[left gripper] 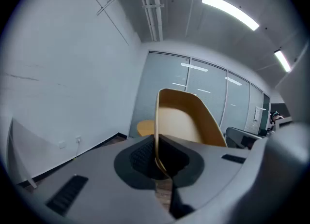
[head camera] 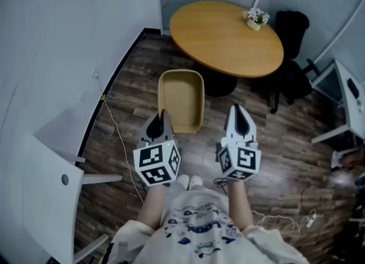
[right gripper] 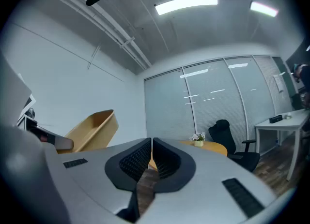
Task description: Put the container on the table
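- One container [head camera: 181, 98] is in play: a tan, open-topped tub, carried over the plank floor [head camera: 296, 143] in front of the person and short of the table [head camera: 228, 36].
- Left gripper [left gripper: 156, 157]: jaws clamped on the thin wall of the tub's near short end, with the ribbed pads on either side of the rim. This grip alone carries the tub.
- Right gripper [right gripper: 151, 159]: jaws pressed together with nothing between them. It is level with the tub's near right corner and apart from it.
- Governing relation: the tub's long axis runs away from the person. Its far end points at the table, which lies ahead and somewhat to the right. In my judgement the carry must go forward and right until the tub is over the top.
- Tub: smooth, plastic-looking, with rounded corners, a rolled lip and an empty interior. Held by one end, it may sag or tilt.
- Table: round, with a smooth, wood-coloured top. A small flower pot [head camera: 255, 19] stands near the far right edge and the nearer part is bare.
- A black chair [head camera: 292, 32] stands beyond the table's right side.
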Available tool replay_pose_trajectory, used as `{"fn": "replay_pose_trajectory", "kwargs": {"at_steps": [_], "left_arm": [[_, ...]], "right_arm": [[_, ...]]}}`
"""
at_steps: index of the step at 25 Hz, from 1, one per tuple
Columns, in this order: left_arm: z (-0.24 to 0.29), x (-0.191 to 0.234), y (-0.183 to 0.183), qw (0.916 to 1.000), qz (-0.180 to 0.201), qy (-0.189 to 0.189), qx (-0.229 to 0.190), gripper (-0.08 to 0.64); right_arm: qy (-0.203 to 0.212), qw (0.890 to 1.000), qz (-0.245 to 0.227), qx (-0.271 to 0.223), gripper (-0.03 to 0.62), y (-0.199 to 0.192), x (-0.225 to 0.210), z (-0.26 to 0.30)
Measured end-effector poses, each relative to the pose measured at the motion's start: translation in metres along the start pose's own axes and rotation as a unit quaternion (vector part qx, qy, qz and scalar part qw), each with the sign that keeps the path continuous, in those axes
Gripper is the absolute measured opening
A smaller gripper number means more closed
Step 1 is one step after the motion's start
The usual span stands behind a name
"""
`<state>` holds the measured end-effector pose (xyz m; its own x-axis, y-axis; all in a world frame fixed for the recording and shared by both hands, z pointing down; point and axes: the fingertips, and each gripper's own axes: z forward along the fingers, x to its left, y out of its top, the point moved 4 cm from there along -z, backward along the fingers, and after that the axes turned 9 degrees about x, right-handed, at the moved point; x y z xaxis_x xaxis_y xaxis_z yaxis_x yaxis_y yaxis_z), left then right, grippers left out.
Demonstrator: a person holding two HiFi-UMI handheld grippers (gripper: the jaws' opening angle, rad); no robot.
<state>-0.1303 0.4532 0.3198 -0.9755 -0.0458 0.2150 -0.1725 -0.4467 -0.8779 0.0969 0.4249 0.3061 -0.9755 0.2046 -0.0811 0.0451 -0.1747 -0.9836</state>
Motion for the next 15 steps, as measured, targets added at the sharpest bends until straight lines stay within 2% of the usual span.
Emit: {"fn": "replay_pose_trajectory", "kwargs": {"at_steps": [15], "left_arm": [[0.018,-0.017,0.000,1.0000,0.004,-0.001,0.007,0.009]], "right_arm": [[0.002,1.000,-0.004,0.006,0.011,0.001,-0.015,0.012]]}}
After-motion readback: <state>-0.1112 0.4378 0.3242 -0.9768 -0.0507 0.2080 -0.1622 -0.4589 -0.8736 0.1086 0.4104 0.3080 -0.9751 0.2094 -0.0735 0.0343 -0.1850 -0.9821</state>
